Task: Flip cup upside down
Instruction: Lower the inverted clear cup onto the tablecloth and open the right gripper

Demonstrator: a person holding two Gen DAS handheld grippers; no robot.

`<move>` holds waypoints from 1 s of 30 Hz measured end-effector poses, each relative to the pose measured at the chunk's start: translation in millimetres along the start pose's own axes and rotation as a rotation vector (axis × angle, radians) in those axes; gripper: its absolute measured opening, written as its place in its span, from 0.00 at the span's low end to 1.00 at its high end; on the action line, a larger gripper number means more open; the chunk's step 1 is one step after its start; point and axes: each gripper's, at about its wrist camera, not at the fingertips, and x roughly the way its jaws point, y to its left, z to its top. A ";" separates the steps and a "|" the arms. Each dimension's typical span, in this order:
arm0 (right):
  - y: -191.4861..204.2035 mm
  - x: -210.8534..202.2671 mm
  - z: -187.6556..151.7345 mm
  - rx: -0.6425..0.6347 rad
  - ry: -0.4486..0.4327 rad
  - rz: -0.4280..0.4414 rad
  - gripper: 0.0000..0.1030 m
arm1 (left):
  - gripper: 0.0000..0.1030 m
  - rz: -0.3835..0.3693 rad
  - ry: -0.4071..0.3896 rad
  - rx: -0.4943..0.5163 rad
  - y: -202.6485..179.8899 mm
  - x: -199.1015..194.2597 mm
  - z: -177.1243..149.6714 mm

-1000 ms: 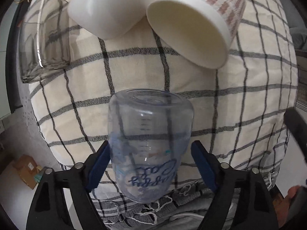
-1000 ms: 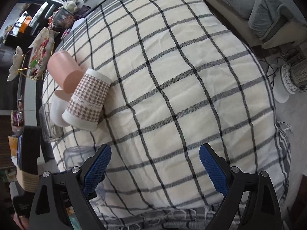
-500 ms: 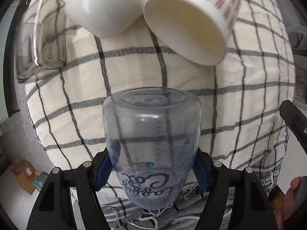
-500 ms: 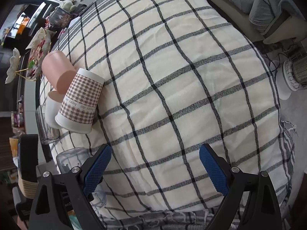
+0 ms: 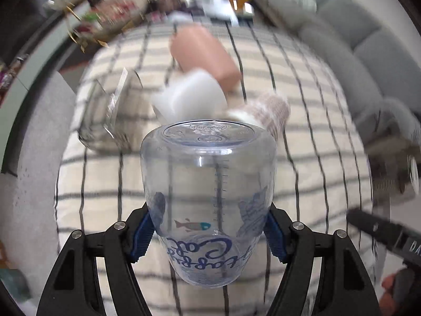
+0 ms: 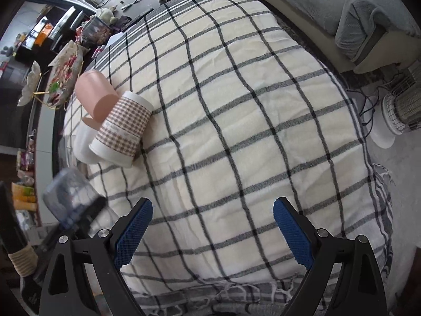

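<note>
My left gripper (image 5: 208, 230) is shut on a clear plastic cup (image 5: 208, 192) with blue lettering. The cup's flat base points away from the camera and its rim end lies toward it. It hangs above the checked tablecloth (image 5: 310, 158). The same cup (image 6: 69, 194) appears blurred at the lower left of the right wrist view, lifted off the cloth. My right gripper (image 6: 213, 230) stands open over the near part of the cloth (image 6: 236, 105), holding nothing.
A pink cup (image 6: 96, 96), a checked paper cup (image 6: 122, 131) and a white cup (image 6: 83, 146) lie on their sides at the table's left. A clear glass (image 5: 108, 115) lies beside them. A grey sofa (image 6: 342, 5) and a heater (image 6: 402, 108) stand to the right.
The left gripper closed on the clear cup, then lifted and tilted it up off the cloth; the left view now swings toward the room. The right gripper barely moved.
</note>
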 end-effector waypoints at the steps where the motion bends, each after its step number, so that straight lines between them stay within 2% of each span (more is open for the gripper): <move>1: -1.1 0.7 -2.7 -0.001 -0.006 -0.005 0.90 | 0.69 0.000 -0.044 -0.010 2.9 1.0 -4.4; 5: -4.1 5.4 -12.5 -0.019 -0.031 -0.036 0.90 | 0.69 0.008 -0.284 -0.027 12.8 -8.0 -14.1; 8: -4.5 8.3 -19.8 -0.040 -0.051 -0.056 0.90 | 0.69 0.014 -0.417 -0.032 10.3 -2.6 -12.3; 10: -4.9 10.4 -23.4 -0.051 -0.062 -0.058 0.90 | 0.69 -0.007 -0.467 -0.052 12.2 3.9 -15.2; 15: -8.8 15.5 -30.6 -0.051 -0.056 -0.071 0.90 | 0.70 0.002 -0.507 -0.037 9.0 21.0 -12.7; 24: -7.4 9.0 -36.7 -0.054 -0.072 -0.079 0.90 | 0.70 0.016 -0.487 -0.039 0.6 33.4 -18.4; 25: -7.5 8.0 -37.0 -0.053 -0.073 -0.077 0.90 | 0.72 0.014 -0.483 -0.045 1.0 32.4 -18.8; 27: -6.7 6.4 -36.7 -0.055 -0.076 -0.074 0.90 | 0.82 0.014 -0.502 -0.047 2.1 28.2 -20.9; 30: -5.3 4.5 -37.7 -0.062 -0.083 -0.072 0.90 | 0.84 0.015 -0.517 -0.028 -0.4 23.1 -23.4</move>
